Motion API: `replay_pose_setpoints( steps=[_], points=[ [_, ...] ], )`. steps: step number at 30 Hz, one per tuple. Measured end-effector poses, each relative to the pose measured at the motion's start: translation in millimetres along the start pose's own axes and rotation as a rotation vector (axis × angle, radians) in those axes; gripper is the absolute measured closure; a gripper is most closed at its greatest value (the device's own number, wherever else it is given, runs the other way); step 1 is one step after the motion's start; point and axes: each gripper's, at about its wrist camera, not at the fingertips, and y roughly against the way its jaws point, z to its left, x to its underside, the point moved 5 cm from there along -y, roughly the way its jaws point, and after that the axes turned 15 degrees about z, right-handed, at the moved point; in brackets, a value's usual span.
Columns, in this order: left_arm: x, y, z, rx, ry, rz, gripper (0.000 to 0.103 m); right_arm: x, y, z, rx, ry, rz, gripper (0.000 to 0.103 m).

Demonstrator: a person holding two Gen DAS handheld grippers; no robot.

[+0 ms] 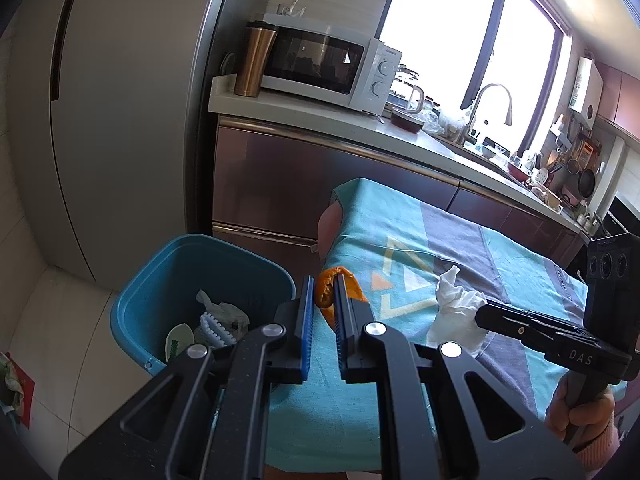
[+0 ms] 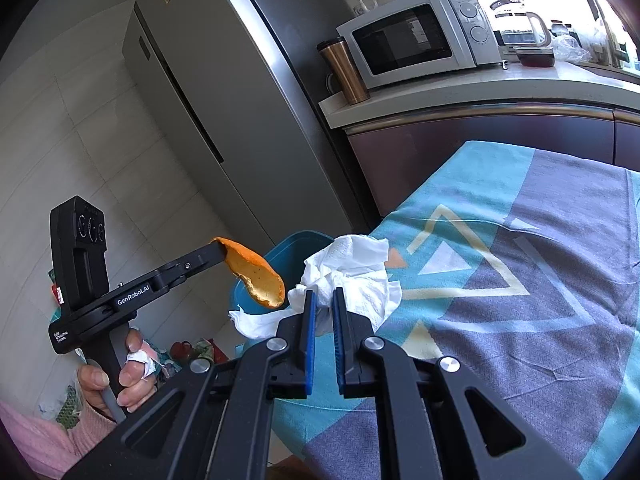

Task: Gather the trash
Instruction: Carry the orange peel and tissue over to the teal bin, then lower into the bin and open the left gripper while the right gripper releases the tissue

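A curved piece of orange peel (image 1: 325,294) is pinched at the tips of my left gripper (image 1: 324,280), which is shut on it. In the right wrist view the peel (image 2: 256,276) hangs from the left gripper (image 2: 218,249) in the air, just left of the blue bin (image 2: 298,242). My right gripper (image 2: 324,296) is shut on a crumpled white tissue (image 2: 352,268), held over the table's left edge. The left wrist view shows that tissue (image 1: 456,312) at the tip of the right gripper (image 1: 482,315). The blue bin (image 1: 136,300) stands on the floor beside the table, with trash inside.
A teal and grey patterned cloth (image 1: 440,240) covers the table. Behind it runs a kitchen counter (image 1: 304,114) with a white microwave (image 1: 324,64), a copper tumbler (image 1: 256,60) and a kettle. A tall fridge (image 2: 224,92) stands to the left. A hand (image 2: 120,376) holds the left gripper's handle.
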Motion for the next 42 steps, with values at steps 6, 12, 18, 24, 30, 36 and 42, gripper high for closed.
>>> replay_pose_setpoints(
  steps=[6, 12, 18, 24, 30, 36, 42],
  points=[
    [0, 2, 7, -0.012, 0.012, -0.001, 0.093, -4, -6, 8, -0.006, 0.018, 0.01, 0.096],
    [0, 3, 13, -0.022, 0.024, -0.002, 0.093, -9, -12, 14, -0.016, 0.027, 0.018, 0.096],
    [-2, 4, 20, -0.033, 0.038, -0.006, 0.093, -12, -19, 19, -0.024, 0.04, 0.031, 0.096],
    [-3, 5, 30, -0.048, 0.055, -0.012, 0.093, -18, -27, 23, -0.031, 0.05, 0.04, 0.096],
    [-4, 4, 40, -0.063, 0.072, -0.012, 0.093, -22, -36, 28, -0.04, 0.066, 0.055, 0.096],
    [-4, 2, 49, -0.072, 0.086, -0.006, 0.093, -24, -46, 35, -0.045, 0.079, 0.072, 0.096],
    [-4, -1, 56, -0.08, 0.098, -0.001, 0.093, -27, -53, 42, -0.045, 0.089, 0.085, 0.096]
  ],
)
